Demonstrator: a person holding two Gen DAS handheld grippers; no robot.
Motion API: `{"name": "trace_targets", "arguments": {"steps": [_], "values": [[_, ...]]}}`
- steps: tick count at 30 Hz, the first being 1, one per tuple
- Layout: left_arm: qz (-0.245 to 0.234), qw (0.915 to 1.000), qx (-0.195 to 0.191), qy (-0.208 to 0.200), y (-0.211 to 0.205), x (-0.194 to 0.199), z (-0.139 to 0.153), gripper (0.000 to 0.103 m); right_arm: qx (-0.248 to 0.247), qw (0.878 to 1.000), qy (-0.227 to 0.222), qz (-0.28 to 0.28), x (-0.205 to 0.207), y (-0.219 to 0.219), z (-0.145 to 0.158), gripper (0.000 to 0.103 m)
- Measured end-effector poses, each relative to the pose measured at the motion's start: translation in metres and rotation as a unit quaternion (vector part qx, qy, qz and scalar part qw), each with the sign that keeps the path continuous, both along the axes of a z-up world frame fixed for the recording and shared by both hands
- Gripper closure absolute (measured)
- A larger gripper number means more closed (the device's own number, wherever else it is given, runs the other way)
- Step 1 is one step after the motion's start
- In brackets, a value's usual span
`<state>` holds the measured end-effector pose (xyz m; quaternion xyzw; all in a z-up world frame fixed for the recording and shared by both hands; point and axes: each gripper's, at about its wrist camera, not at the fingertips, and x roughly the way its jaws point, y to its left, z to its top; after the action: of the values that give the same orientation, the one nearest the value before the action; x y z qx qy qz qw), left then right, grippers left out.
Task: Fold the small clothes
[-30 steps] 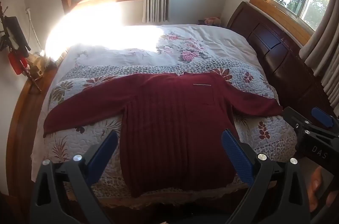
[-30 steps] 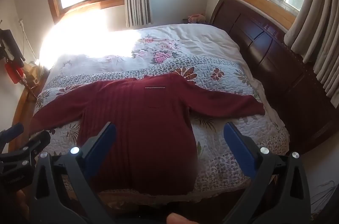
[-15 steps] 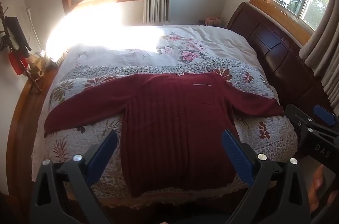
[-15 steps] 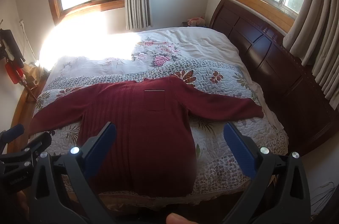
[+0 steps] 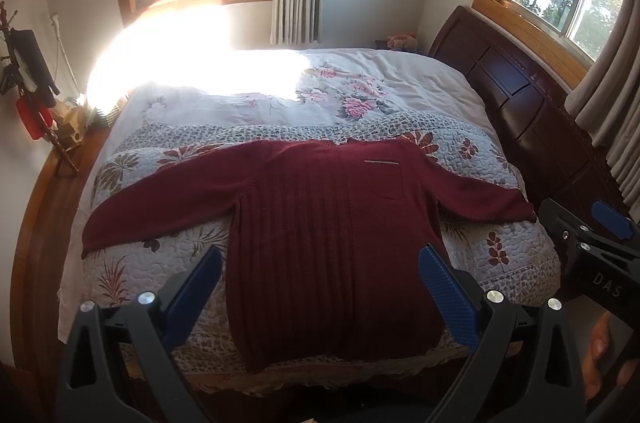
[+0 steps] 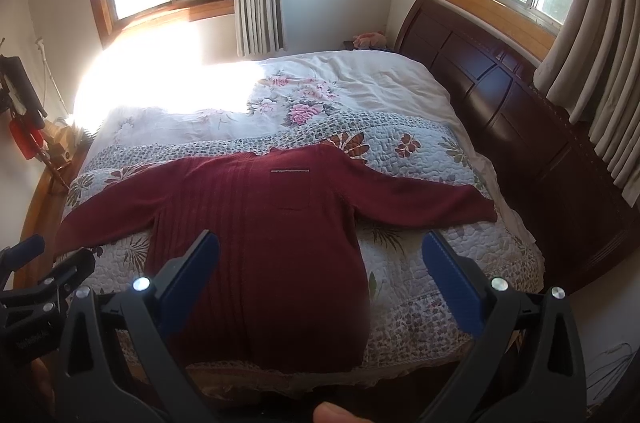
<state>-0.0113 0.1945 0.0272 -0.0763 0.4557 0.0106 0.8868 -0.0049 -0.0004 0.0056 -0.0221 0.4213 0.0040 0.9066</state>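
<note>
A dark red knit sweater (image 5: 320, 231) (image 6: 264, 247) lies flat on the bed's quilt, both sleeves spread out sideways and its hem at the near edge. My left gripper (image 5: 320, 279) hovers open above the hem, blue pads wide apart and holding nothing. Over the sweater's lower right part my right gripper (image 6: 320, 271) is open and empty too. Each gripper shows at the edge of the other's view: the right gripper (image 5: 592, 243), the left gripper (image 6: 36, 275).
The floral quilt (image 5: 500, 235) covers the near half of the bed, a white flowered duvet (image 5: 360, 91) the far half. A dark wooden headboard (image 6: 500, 95) runs along the right. Red and black items (image 5: 28, 91) hang on the left wall. Strong sunlight falls at back left.
Both grippers have drifted slightly, so the sweater sits a little lower and further left in the views. The sweater itself has not moved.
</note>
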Motion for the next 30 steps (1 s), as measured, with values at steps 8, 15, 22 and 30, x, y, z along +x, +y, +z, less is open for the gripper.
{"name": "trace_targets", "arguments": {"steps": [8, 15, 22, 30], "values": [[0.005, 1.0, 0.003, -0.005, 0.0004, -0.0023, 0.0012, 0.004, 0.002, 1.0, 0.005, -0.001, 0.0019, 0.0011, -0.0027, 0.003], [0.011, 0.9999, 0.008, -0.009, 0.0023, -0.0034, 0.0037, 0.004, 0.005, 1.0, 0.004, 0.001, 0.0017, 0.0008, -0.0015, 0.003], [0.014, 0.9998, 0.011, -0.012, 0.004, -0.0044, 0.0038, 0.004, 0.006, 1.0, 0.004, 0.002, 0.001, 0.0041, -0.0012, 0.003], [0.016, 0.9997, 0.009, -0.017, 0.0078, -0.0062, 0.0051, 0.004, 0.004, 1.0, 0.001, 0.001, 0.001, 0.0023, 0.0003, 0.003]]}}
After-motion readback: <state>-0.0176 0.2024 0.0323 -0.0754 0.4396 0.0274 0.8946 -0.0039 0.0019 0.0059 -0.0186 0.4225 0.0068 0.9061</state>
